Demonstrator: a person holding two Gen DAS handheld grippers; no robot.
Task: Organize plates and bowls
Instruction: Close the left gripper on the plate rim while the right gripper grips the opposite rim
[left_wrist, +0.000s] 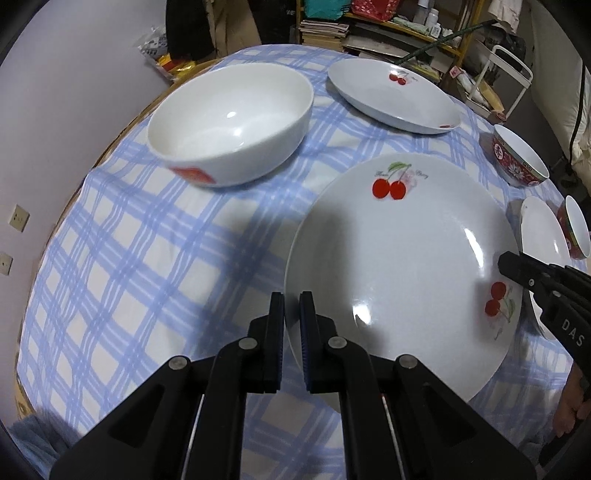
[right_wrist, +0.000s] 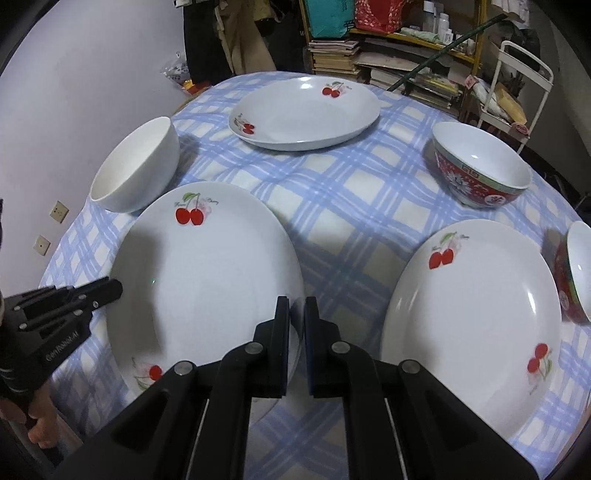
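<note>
the near plate (left_wrist: 402, 273) (right_wrist: 207, 280), white with red cherries, is gripped at two opposite edges. the left gripper (left_wrist: 292, 306) is clenched on its left rim, one finger over the rim and one outside it; in the right wrist view this gripper (right_wrist: 110, 290) shows from the side at that same edge. the right gripper (right_wrist: 296, 314) pinches the plate's right rim between its fingers, and in the left wrist view it (left_wrist: 508, 266) reaches the rim beside a cherry print. whether the plate rests on the cloth or is raised off it cannot be told.

taking the near plate as landmark: the white bowl (left_wrist: 229, 122) (right_wrist: 136, 166) stands just beyond its far-left edge on the blue-checked tablecloth (left_wrist: 147, 266) (right_wrist: 351, 206). a second cherry plate (right_wrist: 472, 321) lies to its right, apart from it. a third cherry plate (left_wrist: 395, 96) (right_wrist: 306, 110) lies well beyond it at the far side of the table. a red patterned bowl (left_wrist: 517, 155) (right_wrist: 480, 166) stands to its far right. another red bowl (right_wrist: 576, 273) sits past the second plate at the right edge of the view.
</note>
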